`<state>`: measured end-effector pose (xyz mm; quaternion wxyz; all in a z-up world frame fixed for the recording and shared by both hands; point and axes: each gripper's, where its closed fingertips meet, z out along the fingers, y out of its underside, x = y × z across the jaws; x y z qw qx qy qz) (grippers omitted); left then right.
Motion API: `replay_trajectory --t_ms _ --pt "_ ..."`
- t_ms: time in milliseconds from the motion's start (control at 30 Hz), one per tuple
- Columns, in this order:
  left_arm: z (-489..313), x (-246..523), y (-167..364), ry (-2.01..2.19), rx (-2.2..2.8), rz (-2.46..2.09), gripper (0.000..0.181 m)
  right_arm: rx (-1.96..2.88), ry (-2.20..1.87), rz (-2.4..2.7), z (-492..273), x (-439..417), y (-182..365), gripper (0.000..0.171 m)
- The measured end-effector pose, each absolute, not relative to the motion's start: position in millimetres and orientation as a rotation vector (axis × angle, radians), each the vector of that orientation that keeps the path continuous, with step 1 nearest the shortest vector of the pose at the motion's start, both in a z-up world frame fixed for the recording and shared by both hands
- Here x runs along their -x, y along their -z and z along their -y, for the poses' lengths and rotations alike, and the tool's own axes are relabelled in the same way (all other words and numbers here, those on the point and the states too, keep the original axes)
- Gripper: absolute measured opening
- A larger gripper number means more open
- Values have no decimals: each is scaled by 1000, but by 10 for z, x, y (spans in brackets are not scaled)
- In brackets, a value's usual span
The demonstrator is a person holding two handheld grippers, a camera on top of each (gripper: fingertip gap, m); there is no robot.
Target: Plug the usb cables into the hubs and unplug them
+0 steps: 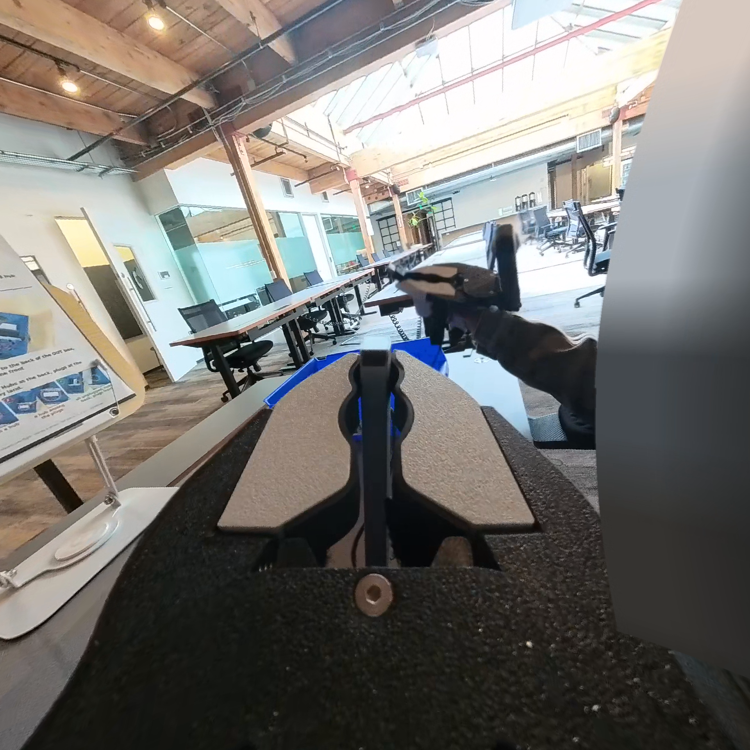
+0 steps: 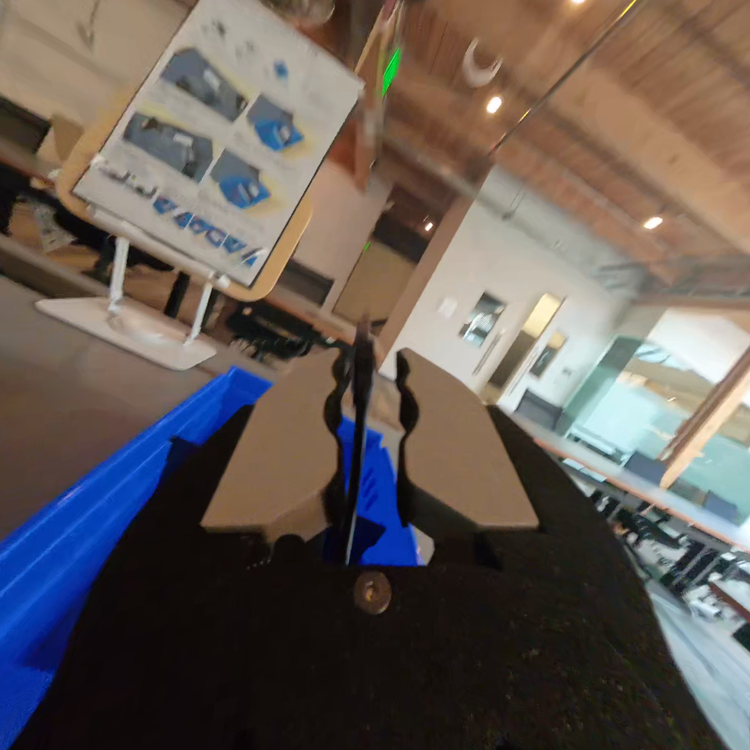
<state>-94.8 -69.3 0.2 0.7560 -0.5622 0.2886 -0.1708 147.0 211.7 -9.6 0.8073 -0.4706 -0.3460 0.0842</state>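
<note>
My left gripper [image 1: 375, 357] is shut on a dark slab-shaped usb hub [image 1: 375, 446] with a pale far end, which stands upright between the fingers. My right gripper [image 2: 367, 357] holds a thin dark usb cable end [image 2: 361, 426] between its fingers; this view is motion-blurred. The right gripper also shows in the left wrist view [image 1: 395, 276], raised to the upper right, held by a dark-gloved hand [image 1: 527, 349], with something dark at its tip. The two grippers are apart.
A blue bin [image 1: 292, 385] sits on the grey table [image 1: 203, 446] just beyond the left fingers; it also shows under the right gripper [image 2: 121, 487]. An instruction sheet on a white stand [image 1: 48, 345] is at the left [image 2: 219, 142]. Office desks and chairs lie beyond. My right fingertips sit around 35 cm from my left ones.
</note>
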Motion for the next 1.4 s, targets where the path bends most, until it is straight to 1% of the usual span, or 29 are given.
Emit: replay_trajectory --t_ms 33,67,133,333,367,400,433,567,667,800,833,933,1000,1033,1233,1300,1400 --pt "689 949 0 370 1228 -629 12 1055 -204 764 -2158 -1410 168 36" --pt "680 954 3 370 1232 -624 12 1095 -235 781 -2179 -1361 220 40" --pt "666 961 22 375 1237 -621 11 1133 -263 790 -2193 -1316 264 41" --pt "625 957 40 400 1234 -602 11 1098 -351 831 -2004 -1207 156 38" --pt "619 949 43 401 1234 -601 11 1093 -365 847 -1953 -1180 129 34" --pt "614 943 45 401 1235 -601 11 1100 -364 884 -1913 -1149 140 25" --pt "611 934 50 401 1236 -604 11 1123 -350 933 -1897 -1125 193 22" --pt "607 910 32 413 1226 -594 11 1183 -350 1110 -1817 -1010 426 23" --pt "593 877 15 461 1212 -576 12 1058 -538 1251 -1375 -725 379 29" --pt "594 832 5 540 1190 -563 12 863 -908 1390 -541 -286 258 33" --pt "603 814 -1 564 1180 -564 12 848 -988 1434 -359 -175 294 36" --pt "605 745 15 619 1178 -574 12 819 -1132 1608 132 126 533 52" --pt "581 679 85 625 1214 -604 12 804 -1129 1685 352 287 682 55" --pt "569 637 128 630 1236 -624 12 798 -1106 1710 426 355 745 53" --pt "532 359 316 676 1298 -729 12 749 -1036 1769 644 549 973 34" --pt "524 285 390 662 1324 -774 12 763 -1004 1742 583 566 973 11" --pt "514 256 453 611 1351 -815 13 788 -1009 1768 539 529 1004 9"
